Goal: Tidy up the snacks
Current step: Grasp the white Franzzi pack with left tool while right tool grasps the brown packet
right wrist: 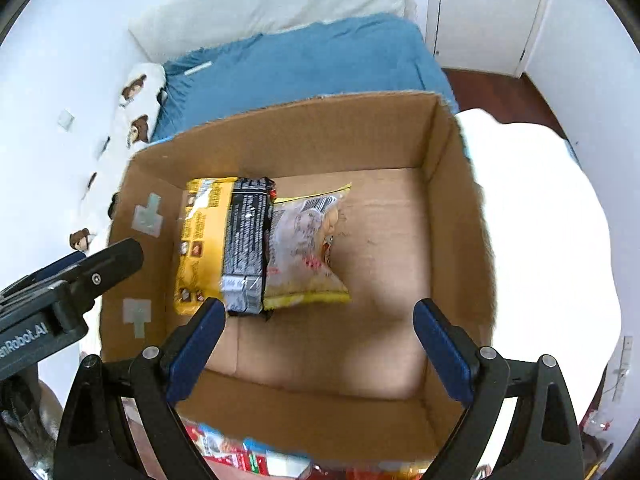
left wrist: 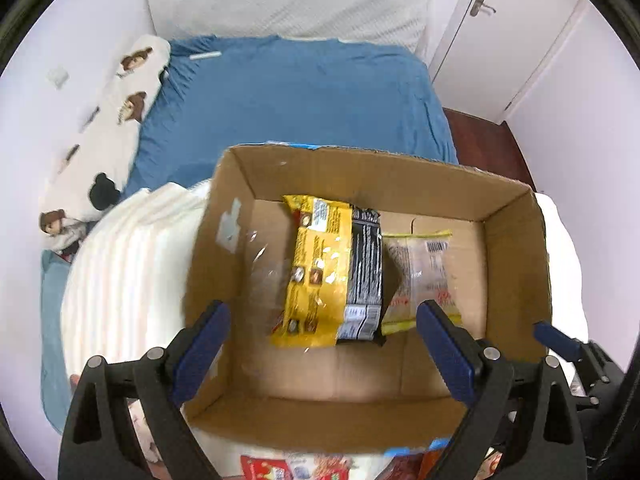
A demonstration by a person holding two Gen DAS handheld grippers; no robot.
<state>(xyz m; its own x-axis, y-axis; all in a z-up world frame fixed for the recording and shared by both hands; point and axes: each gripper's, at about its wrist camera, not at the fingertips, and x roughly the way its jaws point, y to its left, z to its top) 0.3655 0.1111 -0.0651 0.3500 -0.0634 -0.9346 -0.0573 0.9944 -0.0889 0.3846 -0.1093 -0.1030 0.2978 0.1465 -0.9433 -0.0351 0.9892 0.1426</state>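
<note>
Inside the cardboard box (left wrist: 516,264), a yellow and black snack packet (left wrist: 332,272) lies on the floor against the left side, with a clear packet (left wrist: 420,272) touching it on the right. Both claws hover over the box with fingers spread wide and nothing between them: the left gripper (left wrist: 324,344) and the right gripper (right wrist: 320,344). The box sits on white bedding (right wrist: 552,240) over a blue bed (left wrist: 300,96). More packets (right wrist: 240,456) lie just before the near wall.

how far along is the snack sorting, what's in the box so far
Done: a yellow-black packet and a clear packet lie side by side in the cardboard box. In hand: nothing; both pairs of jaws are open and empty. Left: more packets outside the box's near wall.
</note>
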